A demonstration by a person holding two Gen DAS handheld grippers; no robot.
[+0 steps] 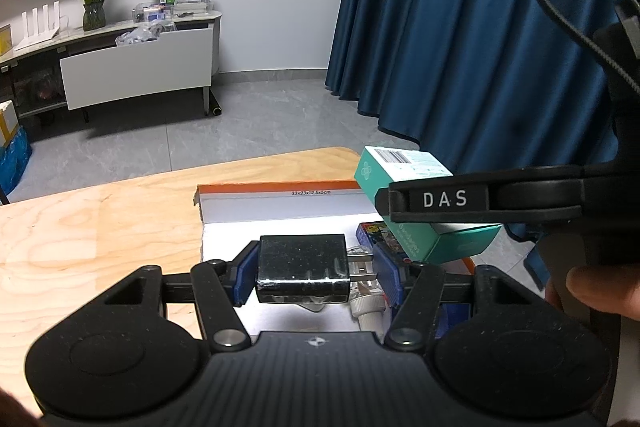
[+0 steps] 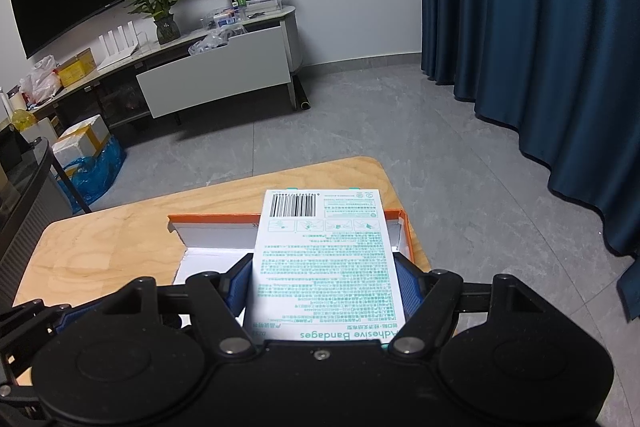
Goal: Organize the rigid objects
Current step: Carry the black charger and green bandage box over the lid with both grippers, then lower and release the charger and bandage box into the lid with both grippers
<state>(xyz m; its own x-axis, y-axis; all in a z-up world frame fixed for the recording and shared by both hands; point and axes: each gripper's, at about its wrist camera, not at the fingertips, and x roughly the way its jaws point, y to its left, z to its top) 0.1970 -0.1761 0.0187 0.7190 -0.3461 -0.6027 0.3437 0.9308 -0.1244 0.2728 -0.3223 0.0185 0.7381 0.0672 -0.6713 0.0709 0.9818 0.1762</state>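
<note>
Item 1: my left tool [image 1: 316, 279], blue pads clamped on a black charger block [image 1: 302, 273] with metal prongs pointing toward 3 o'clock. It hangs over the white floor of the open box.

Item 2: my right tool [image 2: 324, 287], jaws fairly wide and pressed against both long sides of a teal-and-white bandage box [image 2: 324, 259]. The printed back faces up, barcode at the 12 o'clock end, "Adhesive Bandages" at the 6 o'clock end. In the left wrist view, the same bandage box [image 1: 404, 167] sits at 2 o'clock from the charger, tilted, above the open box's right part, with a finger [image 1: 592, 283] of my hand on the tool's handle.

Item 3: orange-edged cardboard box [image 1: 280, 205], open, white inside, resting on the wooden counter [image 1: 100, 227] toward its far right corner.

Item 4: inside that box, under the bandage box, a colourful blue packet [image 1: 374, 231]; just beside the charger, at its 4 o'clock, a white screw-capped piece [image 1: 366, 311], partly hidden.
</note>
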